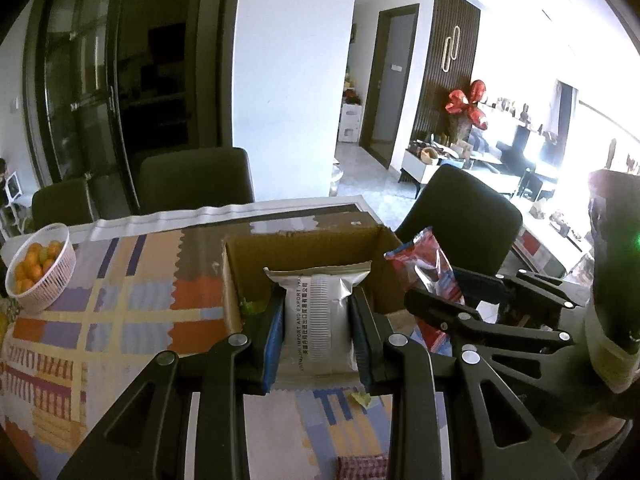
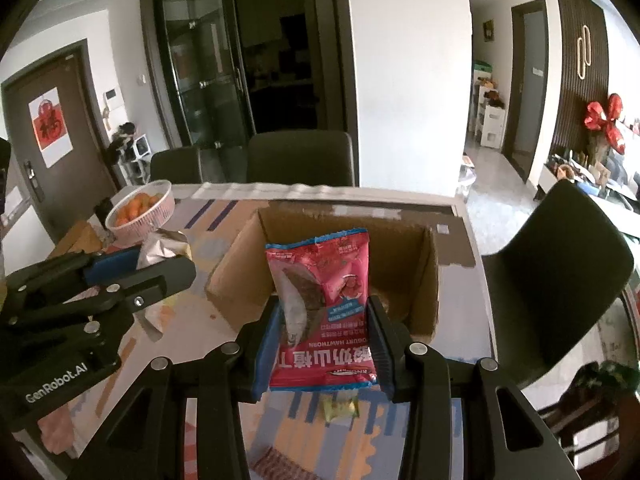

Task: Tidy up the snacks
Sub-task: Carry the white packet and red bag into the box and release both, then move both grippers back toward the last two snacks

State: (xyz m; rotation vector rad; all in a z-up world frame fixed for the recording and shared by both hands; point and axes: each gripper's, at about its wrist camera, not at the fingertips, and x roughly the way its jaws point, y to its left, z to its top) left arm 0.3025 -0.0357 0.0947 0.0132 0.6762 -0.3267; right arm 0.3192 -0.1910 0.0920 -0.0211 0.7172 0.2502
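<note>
Far left on the table (image 1: 132,280), a white basket (image 1: 60,276) of oranges (image 1: 32,270), well apart from the rest.

L gripper (image 1: 319,322): jaws nearly closed, blue pads (image 1: 274,344) pressed on both sides of a silver pack (image 1: 318,312). Pack is upright, clear of the table, in front of the open cardboard box (image 1: 236,292); top edge sits over the box opening. From the R wrist cam the same gripper (image 2: 168,256) shows at left w/ crumpled silver foil sticking out of its jaws.

Box (image 2: 424,280) sits mid-table, flaps open, mostly hidden inside by the packs.

R gripper (image 2: 324,340): jaws a bit wider than the L, clamped on a red pack (image 2: 324,312), print upside down, also held up in front of the box. In the L cam the red pack (image 1: 428,272) and R gripper (image 1: 434,296) are just right of the box.

Small yellow-green scrap (image 2: 340,406) on the cloth below the red pack. Dark chairs (image 2: 300,156) behind the table.
</note>
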